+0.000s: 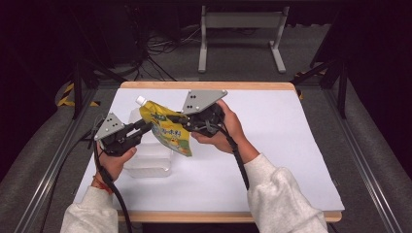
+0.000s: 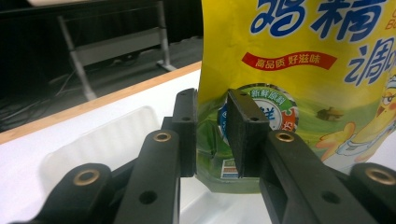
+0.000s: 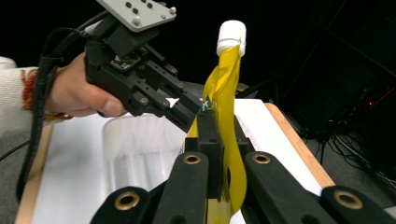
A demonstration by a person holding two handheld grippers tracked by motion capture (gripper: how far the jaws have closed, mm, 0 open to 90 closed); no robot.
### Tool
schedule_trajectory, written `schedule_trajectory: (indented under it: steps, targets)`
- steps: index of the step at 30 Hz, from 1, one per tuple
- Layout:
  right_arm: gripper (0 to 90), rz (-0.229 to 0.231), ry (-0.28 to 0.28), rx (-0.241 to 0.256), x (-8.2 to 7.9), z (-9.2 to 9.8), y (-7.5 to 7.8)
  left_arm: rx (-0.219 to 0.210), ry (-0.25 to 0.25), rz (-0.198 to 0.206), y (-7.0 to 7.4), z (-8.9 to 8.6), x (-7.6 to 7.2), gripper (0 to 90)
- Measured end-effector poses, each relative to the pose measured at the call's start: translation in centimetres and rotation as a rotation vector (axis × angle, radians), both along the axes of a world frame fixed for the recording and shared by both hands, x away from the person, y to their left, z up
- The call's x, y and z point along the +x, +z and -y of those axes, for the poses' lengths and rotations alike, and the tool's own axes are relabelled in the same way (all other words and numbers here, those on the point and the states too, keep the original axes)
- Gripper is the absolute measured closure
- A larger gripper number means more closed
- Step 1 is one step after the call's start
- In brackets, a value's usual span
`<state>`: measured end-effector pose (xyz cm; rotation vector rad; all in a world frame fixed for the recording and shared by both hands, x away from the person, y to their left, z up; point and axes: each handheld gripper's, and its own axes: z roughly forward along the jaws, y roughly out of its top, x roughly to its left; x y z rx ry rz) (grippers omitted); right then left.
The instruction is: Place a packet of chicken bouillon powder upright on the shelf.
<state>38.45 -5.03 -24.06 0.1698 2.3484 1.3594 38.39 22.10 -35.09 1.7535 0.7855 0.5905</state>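
A white table [image 1: 272, 160] with a wooden edge carries a clear plastic tub [image 1: 148, 155] at its left, where a person in pale sleeves works with a gripper in each hand. Above the tub, off the table, hangs a yellow pouch [image 1: 171, 131] (blue and red print, a cartoon chick on its front), tilted so that its white cap [image 1: 140, 100] points up and toward the far left. The left gripper [image 1: 145, 127] comes at the pouch from the left, and in the left gripper view its jaws stand narrow, one on each side of the pouch's lower edge [image 2: 212, 140], pinching the film between them. The right gripper [image 1: 179, 119] meets the pouch from the opposite side; in the right gripper view its jaws are closed tight on the pouch [image 3: 224, 126], which shows edge-on there, twisted, with the cap [image 3: 231, 35] at the top. In that view the left hand [image 3: 77, 91] and its gripper [image 3: 194, 109] reach in from the left over the tub [image 3: 140, 154], jaw tips against the pouch. Beyond the table lie a dark floor, loose cables and a grey metal stand [image 1: 241, 29].
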Motion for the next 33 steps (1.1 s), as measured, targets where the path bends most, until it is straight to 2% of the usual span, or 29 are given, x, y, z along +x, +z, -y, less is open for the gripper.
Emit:
schedule_trajectory:
  steps: [3,4,7,9,14,17,20,25,30,33]
  targets:
    - [89.9,-0.002,-0.004,0.018,0.5,-0.5,-0.2,-0.009,0.024,0.000,-0.2,-0.6,0.3,76.6]
    - [89.9,-0.020,-0.003,0.053,1.1,-1.2,-0.5,-0.029,0.029,-0.017,-0.4,-1.1,0.5,76.3]
    - [89.9,-0.018,-0.004,0.064,1.5,-1.8,-0.8,-0.023,0.048,-0.012,-0.8,-1.9,0.6,78.7]
    - [89.9,-0.017,-0.002,0.067,2.1,-2.3,-1.0,-0.038,0.058,-0.013,-1.0,-2.4,0.7,82.3]
    - [89.8,-0.032,0.009,0.053,3.1,-3.2,-1.5,-0.025,0.067,-0.023,-1.7,-3.3,1.1,86.4]
    - [89.8,-0.028,0.002,0.054,3.6,-3.7,-1.7,-0.029,0.100,-0.008,-1.7,-3.6,1.0,87.7]
    - [89.8,-0.008,-0.010,0.052,4.1,-4.0,-1.4,-0.040,0.111,0.005,-1.6,-3.8,0.8,88.8]
    - [89.9,0.003,-0.038,0.043,5.3,-4.3,-1.6,-0.029,0.133,0.003,-1.7,-4.0,0.7,89.4]
    - [90.0,-0.040,-0.035,0.086,6.0,-4.6,-2.4,-0.019,0.150,-0.007,-2.1,-4.3,0.7,89.8]
    - [90.0,-0.048,-0.026,0.077,5.7,-5.0,-2.7,-0.029,0.155,-0.013,-2.2,-4.9,0.8,89.6]
